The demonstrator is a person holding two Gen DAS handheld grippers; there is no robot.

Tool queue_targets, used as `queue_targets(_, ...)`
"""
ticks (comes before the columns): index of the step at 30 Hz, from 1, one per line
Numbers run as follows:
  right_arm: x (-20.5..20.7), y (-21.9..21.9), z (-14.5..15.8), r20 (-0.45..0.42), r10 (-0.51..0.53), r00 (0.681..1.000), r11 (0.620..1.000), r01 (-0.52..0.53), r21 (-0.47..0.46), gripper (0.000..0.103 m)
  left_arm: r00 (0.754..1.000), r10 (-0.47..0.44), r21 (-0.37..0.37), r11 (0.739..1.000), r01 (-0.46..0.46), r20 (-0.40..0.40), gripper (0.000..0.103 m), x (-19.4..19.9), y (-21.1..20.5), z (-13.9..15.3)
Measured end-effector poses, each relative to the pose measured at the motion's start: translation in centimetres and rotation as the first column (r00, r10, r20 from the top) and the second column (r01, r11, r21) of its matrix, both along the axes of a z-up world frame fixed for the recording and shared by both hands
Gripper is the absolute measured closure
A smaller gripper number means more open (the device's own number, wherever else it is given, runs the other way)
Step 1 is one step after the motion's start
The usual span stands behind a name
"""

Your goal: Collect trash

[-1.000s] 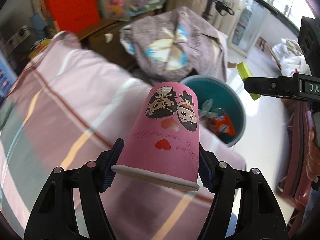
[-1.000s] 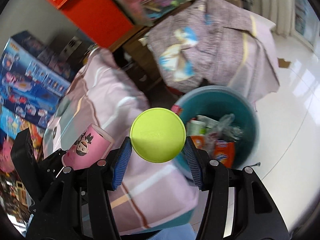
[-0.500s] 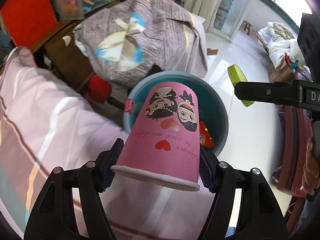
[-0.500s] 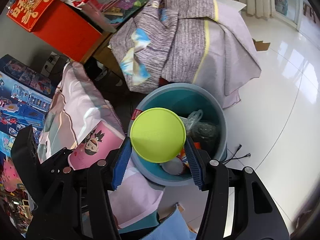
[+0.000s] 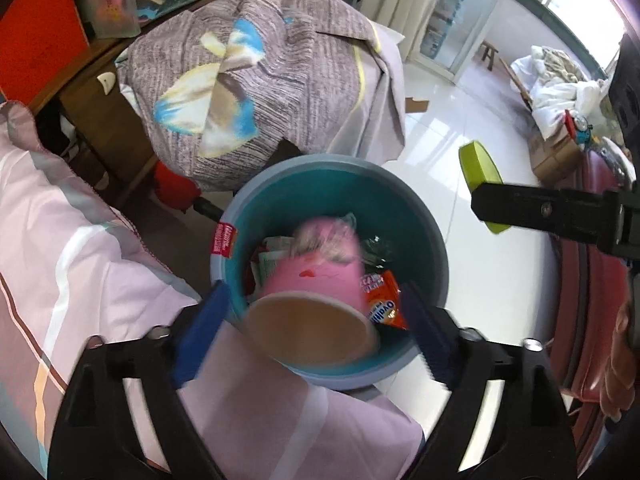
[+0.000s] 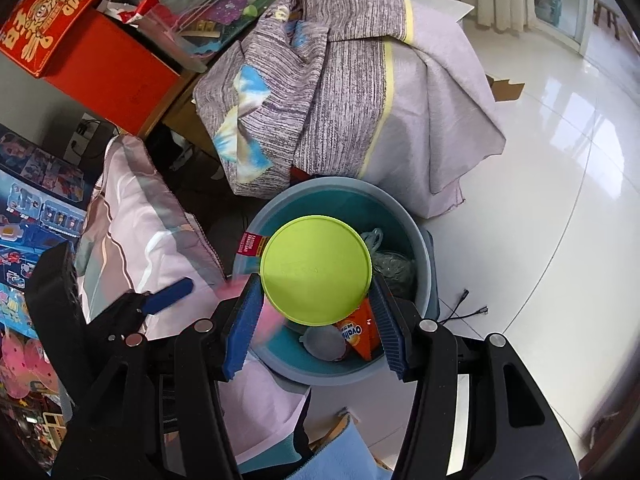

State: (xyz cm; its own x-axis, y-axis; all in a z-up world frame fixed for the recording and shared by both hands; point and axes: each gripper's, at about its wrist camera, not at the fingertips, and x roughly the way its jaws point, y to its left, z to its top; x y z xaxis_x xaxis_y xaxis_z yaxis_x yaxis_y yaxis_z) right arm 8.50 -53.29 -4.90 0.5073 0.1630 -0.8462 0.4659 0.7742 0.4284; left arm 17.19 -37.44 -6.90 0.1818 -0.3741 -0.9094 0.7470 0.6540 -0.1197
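Observation:
A pink paper cup (image 5: 316,280), blurred and mouth toward the camera, drops into the teal waste bin (image 5: 436,248). My left gripper (image 5: 314,320) hangs over the bin's near rim, its jaws opening. The blue pads (image 5: 208,312) stand clear of the cup on both sides. In the right wrist view my right gripper (image 6: 316,320) is shut on a round lime-green lid (image 6: 316,270), held flat over the bin (image 6: 424,248). The cup shows there only as a pink blur (image 6: 268,320). The lid (image 5: 478,168) also shows edge-on in the left wrist view.
An orange snack packet (image 5: 382,304) and plastic wrappers lie in the bin. Pink striped bedding (image 5: 80,260) borders the bin on the left. A grey-purple cloth covers furniture (image 5: 260,80) behind it. White tiled floor (image 6: 540,200) lies to the right.
Both grippers have moved from above the bedding to over the bin. The left jaws have spread and let go of the pink cup, which now falls. The right gripper still holds the lid.

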Motion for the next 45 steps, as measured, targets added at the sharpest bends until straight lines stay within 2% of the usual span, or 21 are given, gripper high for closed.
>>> queue_targets(10, 1.2, 0.9, -0.7, -0.026, 0.019, 0.999, 1.0, -0.019, -0.001, 0.051, 0.999, 0.027, 0.004, 1.0, -0.027, -0.025, 0.008, 0.3, 1.7, -0.5)
queue_targets(31, 3.2, 6.0, -0.6, -0.053, 0.106, 0.993, 0.994, -0.108, -0.032, 0.05, 0.994, 0.112, -0.041, 0.993, -0.111, 0.001, 0.004, -0.8, 8.1, 1.8)
queue_targets(33, 3.2, 6.2, -0.6, -0.058, 0.107, 0.993, 0.993, -0.109, -0.042, 0.045, 0.993, 0.116, -0.047, 0.992, -0.116, 0.004, 0.004, -0.8, 8.5, 2.0)
queue_targets(37, 3.2, 6.8, -0.2, -0.059, 0.105, 0.993, 0.992, -0.109, -0.067, 0.042, 0.992, 0.124, -0.053, 0.991, -0.124, 0.008, 0.004, -0.8, 9.2, 2.2)
queue_targets(42, 3.1, 7.2, 0.1, -0.064, 0.097, 0.993, 0.991, -0.102, -0.086, 0.027, 0.991, 0.133, -0.059, 0.989, -0.133, 0.0, 0.004, -0.8, 10.0, 2.1)
queue_targets(45, 3.0, 7.5, 0.0, -0.075, 0.096, 0.993, 0.991, -0.102, -0.088, 0.025, 0.991, 0.137, -0.06, 0.989, -0.137, -0.003, 0.004, -0.8, 10.4, 2.1)
